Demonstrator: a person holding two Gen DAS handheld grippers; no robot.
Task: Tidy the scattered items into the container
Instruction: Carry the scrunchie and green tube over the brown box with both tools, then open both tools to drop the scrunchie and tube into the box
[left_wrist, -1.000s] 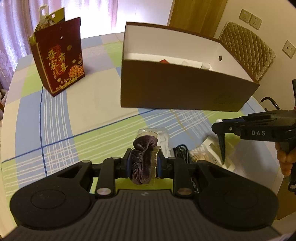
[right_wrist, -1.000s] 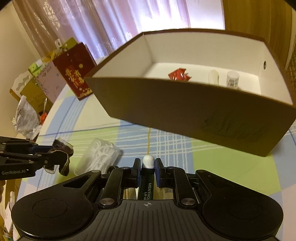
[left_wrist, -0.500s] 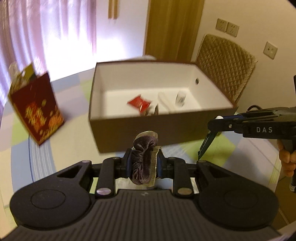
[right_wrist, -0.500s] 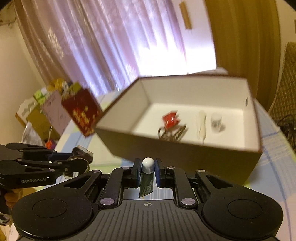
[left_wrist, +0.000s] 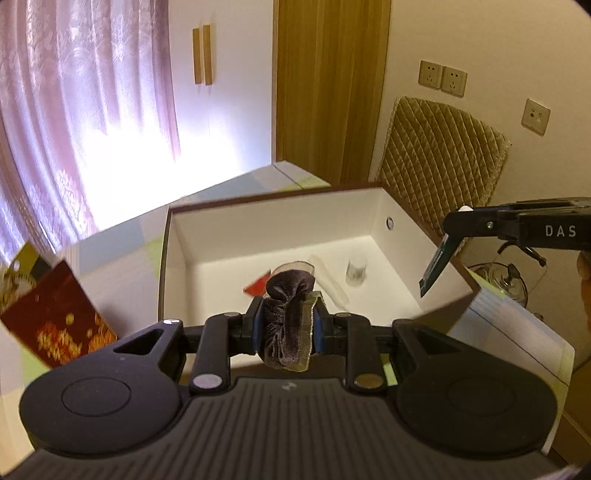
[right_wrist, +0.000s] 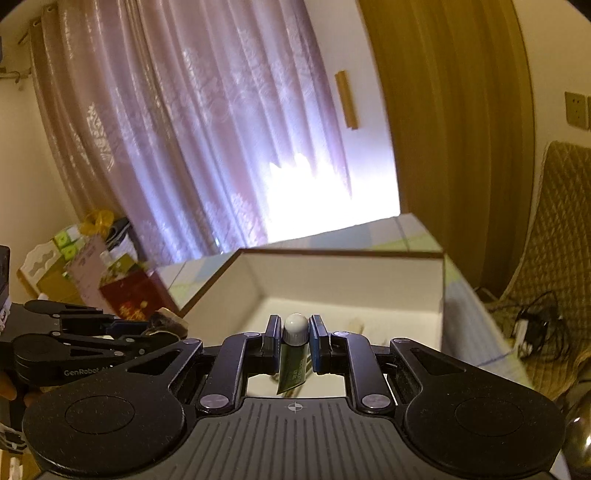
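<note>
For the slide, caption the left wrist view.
Left gripper holds a velvet scrunchie above the open box.

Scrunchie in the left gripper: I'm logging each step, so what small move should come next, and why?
Probably ease the left gripper slightly forward and open it. It is shut on the dark velvet scrunchie, which already hangs above the open box just past its near wall, so it should fall inside. The right gripper, holding a green tube, is over the box too.
</note>
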